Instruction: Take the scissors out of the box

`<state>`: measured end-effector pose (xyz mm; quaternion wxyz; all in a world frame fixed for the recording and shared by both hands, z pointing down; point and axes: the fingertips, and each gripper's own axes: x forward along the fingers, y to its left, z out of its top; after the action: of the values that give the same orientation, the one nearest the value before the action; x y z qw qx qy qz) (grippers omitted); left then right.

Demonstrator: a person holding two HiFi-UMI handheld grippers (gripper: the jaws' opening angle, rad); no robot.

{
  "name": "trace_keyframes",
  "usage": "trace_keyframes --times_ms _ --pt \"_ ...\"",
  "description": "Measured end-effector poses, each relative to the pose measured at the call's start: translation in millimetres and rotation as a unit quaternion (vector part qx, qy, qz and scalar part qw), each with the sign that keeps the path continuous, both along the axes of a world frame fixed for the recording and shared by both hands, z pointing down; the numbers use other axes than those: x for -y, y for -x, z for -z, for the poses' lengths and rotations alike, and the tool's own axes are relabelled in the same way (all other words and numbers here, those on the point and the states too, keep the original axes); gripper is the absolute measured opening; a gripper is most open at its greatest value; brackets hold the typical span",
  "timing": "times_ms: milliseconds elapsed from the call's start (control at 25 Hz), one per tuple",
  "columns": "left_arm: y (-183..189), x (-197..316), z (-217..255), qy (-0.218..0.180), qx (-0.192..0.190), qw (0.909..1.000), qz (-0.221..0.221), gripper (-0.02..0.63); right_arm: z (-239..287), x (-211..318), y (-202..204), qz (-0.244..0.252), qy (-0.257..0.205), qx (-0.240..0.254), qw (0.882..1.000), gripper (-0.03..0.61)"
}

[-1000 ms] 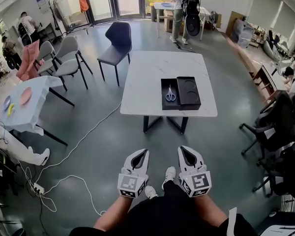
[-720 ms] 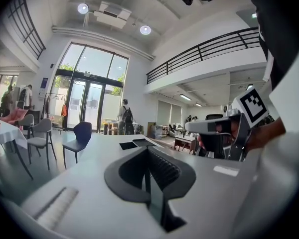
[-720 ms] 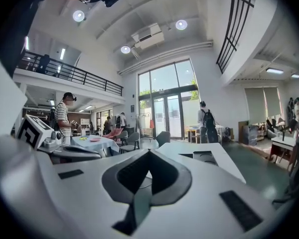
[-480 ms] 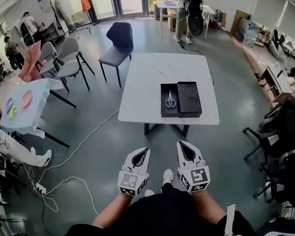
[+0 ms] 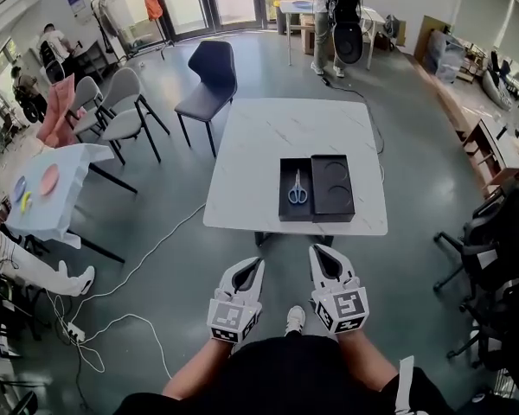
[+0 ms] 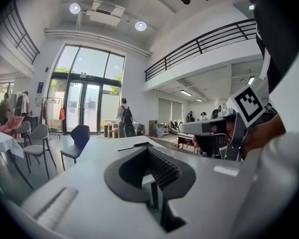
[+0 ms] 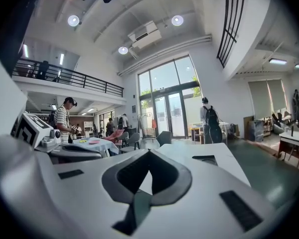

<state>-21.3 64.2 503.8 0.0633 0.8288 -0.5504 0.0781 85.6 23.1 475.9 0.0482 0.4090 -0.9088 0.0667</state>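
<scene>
Blue-handled scissors [image 5: 297, 187] lie in the left half of an open black box [image 5: 317, 189] on a white marble table [image 5: 296, 137]. The box's lid, with two round recesses, lies flat to the right of the scissors. Both grippers hang well short of the table, over the floor in front of the person's body. The left gripper [image 5: 254, 266] and the right gripper [image 5: 320, 254] point toward the table with jaws together and nothing between them. In the left gripper view the left gripper [image 6: 148, 153] shows shut, and the right gripper [image 7: 149, 156] is likewise shut in its own view.
A dark chair [image 5: 206, 76] stands at the table's far left corner, grey chairs [image 5: 121, 102] further left. A smaller table [image 5: 48, 193] with coloured plates stands at left. A white cable [image 5: 138, 262] runs across the floor. Office chairs [image 5: 493, 240] crowd the right. A person [image 5: 329, 7] stands beyond.
The table and box have come nearer in the head view as the person walks toward them. Both grippers keep their pose, shut.
</scene>
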Motion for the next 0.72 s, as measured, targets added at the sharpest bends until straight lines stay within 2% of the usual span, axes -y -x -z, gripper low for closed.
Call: trace_keyframes --times_ms 360,520,720 --pt "-9.5 24.0 -0.9 -0.001 0.019 0.9996 0.020 0.009 -7.7 32.5 -7.4 0.026 0.005 0.016 1.000 0.006" --pt "3.2 34.9 5.9 -0.012 0.017 0.9984 0.053 0.009 -5.1 43.9 -4.6 0.033 0.001 0.025 0.999 0.006" --pt "16.2 47.5 9.1 -0.018 0.019 0.9974 0.067 0.009 -2.9 58.0 3.3 0.034 -0.001 0.022 0.999 0.006"
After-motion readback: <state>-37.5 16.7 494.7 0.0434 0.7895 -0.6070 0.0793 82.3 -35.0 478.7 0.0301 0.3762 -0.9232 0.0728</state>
